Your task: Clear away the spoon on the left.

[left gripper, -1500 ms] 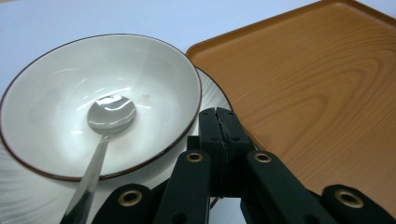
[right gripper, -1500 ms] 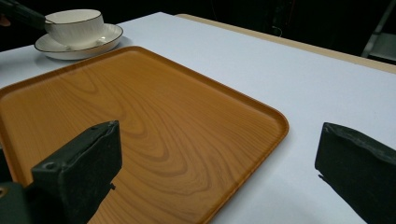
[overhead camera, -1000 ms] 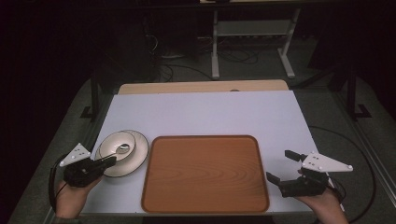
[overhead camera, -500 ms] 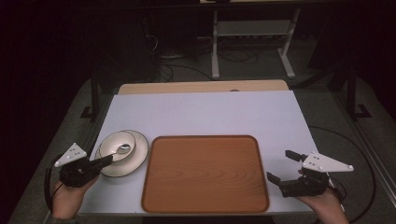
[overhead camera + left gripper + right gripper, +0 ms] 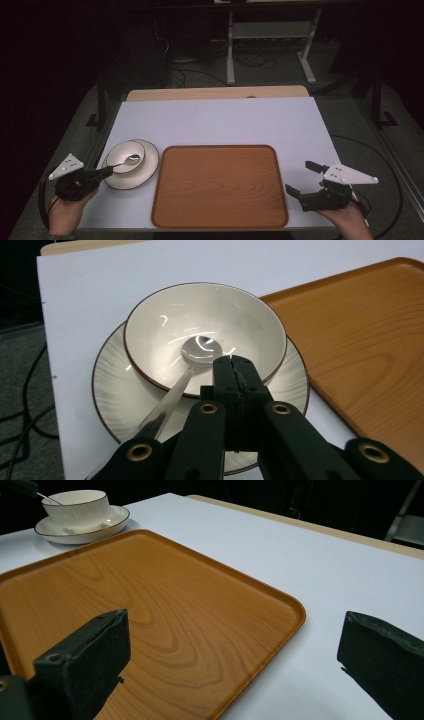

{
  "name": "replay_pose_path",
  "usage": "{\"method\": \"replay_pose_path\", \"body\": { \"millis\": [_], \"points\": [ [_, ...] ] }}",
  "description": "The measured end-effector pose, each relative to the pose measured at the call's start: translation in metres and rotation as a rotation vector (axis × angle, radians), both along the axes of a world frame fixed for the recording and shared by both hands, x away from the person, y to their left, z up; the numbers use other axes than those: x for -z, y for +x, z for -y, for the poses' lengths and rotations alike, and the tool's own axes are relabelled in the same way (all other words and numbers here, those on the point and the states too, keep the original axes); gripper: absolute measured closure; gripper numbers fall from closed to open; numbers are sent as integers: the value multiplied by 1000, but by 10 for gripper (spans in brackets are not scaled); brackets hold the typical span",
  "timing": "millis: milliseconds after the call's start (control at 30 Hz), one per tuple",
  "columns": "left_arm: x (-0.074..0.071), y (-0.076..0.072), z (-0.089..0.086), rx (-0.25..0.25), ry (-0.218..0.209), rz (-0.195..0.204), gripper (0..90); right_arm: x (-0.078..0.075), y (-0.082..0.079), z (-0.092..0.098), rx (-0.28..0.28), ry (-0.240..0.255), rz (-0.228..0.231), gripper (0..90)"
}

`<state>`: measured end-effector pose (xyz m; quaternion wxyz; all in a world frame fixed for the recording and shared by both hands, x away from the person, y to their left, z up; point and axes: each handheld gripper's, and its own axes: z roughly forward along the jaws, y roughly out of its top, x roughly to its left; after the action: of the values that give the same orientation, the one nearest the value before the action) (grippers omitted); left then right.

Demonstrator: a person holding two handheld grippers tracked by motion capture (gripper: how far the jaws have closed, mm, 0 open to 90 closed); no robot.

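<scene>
Resting beside the bare tray [image 5: 220, 186], bowl [image 5: 127, 155], saucer [image 5: 145, 170] and spoon [image 5: 197, 352] are untransferred; the left gripper [image 5: 234, 365] is clenched empty, the right gripper [image 5: 300, 177] released.

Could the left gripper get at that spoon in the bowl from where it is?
Probably yes. The left gripper sits at the near rim of the bowl, and the spoon handle slopes out over the rim beside it with nothing between. But its jaws are shut and empty, so they would need to open first.
</scene>
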<state>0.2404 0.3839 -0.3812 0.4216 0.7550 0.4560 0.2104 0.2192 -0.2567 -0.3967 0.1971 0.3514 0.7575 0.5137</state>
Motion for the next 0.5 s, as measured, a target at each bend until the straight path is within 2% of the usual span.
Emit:
{"method": "replay_pose_path", "body": {
  "millis": [267,500],
  "points": [
    [-1,1,-4,-17,-3,5,898,0,0,0,2,2,-1,2],
    [-2,1,-9,-30,14,13,898,0,0,0,0,3,1,2]
  ]
}}
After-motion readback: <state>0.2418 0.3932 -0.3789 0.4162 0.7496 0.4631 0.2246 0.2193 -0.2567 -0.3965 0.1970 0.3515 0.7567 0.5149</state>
